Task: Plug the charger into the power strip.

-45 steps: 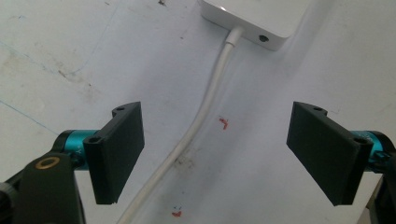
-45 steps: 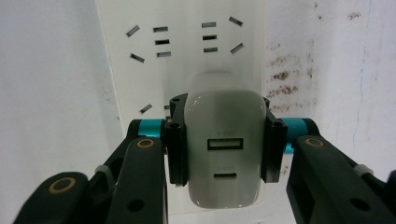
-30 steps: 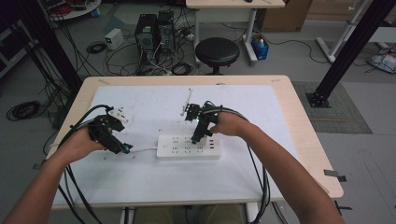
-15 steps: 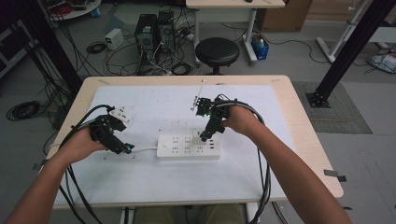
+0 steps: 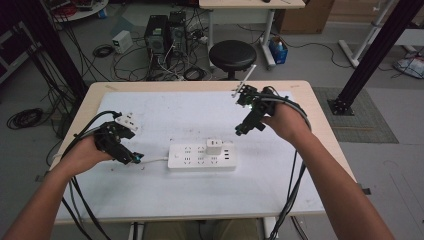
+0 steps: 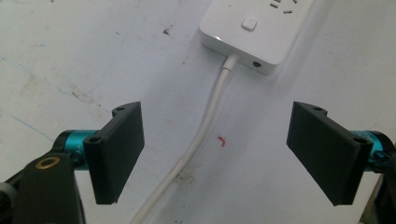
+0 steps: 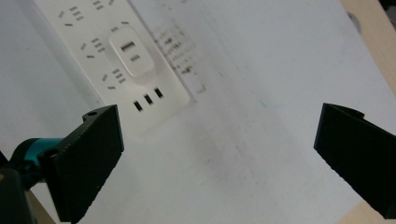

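Observation:
A white power strip (image 5: 200, 156) lies in the middle of the table, with a white charger (image 5: 214, 147) plugged into it. In the right gripper view the charger (image 7: 130, 56) sits in the strip (image 7: 88, 51), above three USB slots. My right gripper (image 5: 245, 127) hovers open, up and to the right of the strip, with nothing between its jaws. My left gripper (image 5: 134, 158) is open at the strip's left end, low over the table. Its jaws straddle the strip's white cord (image 6: 201, 135) without touching it, and the strip's end (image 6: 254, 30) with a square button lies ahead.
A white sheet (image 5: 165, 120) covers the tabletop, whose wooden edge (image 5: 315, 107) shows on the right. Black cables trail from both grippers over the front edge. On the floor beyond the table stand a black stool (image 5: 231, 52), computer towers (image 5: 162, 32) and loose cables.
My right gripper has let go of the charger, which stays plugged into the strip, and has lifted up and to the right. The left gripper has hardly moved.

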Demonstrator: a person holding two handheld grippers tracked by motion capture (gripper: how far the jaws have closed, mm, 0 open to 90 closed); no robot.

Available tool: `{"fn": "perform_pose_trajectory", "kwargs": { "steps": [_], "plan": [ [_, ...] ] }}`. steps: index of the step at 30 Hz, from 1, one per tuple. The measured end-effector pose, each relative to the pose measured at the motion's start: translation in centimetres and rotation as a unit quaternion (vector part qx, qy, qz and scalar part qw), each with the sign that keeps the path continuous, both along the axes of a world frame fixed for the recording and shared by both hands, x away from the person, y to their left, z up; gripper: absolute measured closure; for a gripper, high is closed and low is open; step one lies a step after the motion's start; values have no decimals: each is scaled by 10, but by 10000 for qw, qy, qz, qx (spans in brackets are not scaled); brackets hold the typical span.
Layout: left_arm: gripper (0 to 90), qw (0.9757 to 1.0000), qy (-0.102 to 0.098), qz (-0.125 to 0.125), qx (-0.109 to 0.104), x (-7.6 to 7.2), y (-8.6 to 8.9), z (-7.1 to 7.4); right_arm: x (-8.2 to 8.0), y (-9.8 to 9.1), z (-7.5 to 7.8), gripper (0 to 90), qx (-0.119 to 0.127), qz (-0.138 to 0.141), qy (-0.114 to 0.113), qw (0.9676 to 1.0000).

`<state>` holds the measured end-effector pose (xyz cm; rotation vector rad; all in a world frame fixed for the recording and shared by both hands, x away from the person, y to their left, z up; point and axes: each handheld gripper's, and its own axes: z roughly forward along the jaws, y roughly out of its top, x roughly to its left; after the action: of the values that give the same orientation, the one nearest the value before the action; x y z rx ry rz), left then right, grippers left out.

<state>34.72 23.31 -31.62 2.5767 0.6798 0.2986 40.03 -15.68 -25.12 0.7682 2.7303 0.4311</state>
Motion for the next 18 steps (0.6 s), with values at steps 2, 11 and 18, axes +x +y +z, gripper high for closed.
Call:
{"fn": "perform_pose_trajectory", "kwargs": {
  "steps": [2,11,18],
  "plan": [
    [191,10000,-21,-38,13,0,0,3,-4,-12,2,8,11,-163,24,9999],
    [190,9999,-123,3,28,2,-2,15,-18,-61,1,8,204,-678,3,9975],
    [190,9997,-156,143,-76,0,0,18,-21,-75,-5,8,216,-760,73,9968]
  ]
}}
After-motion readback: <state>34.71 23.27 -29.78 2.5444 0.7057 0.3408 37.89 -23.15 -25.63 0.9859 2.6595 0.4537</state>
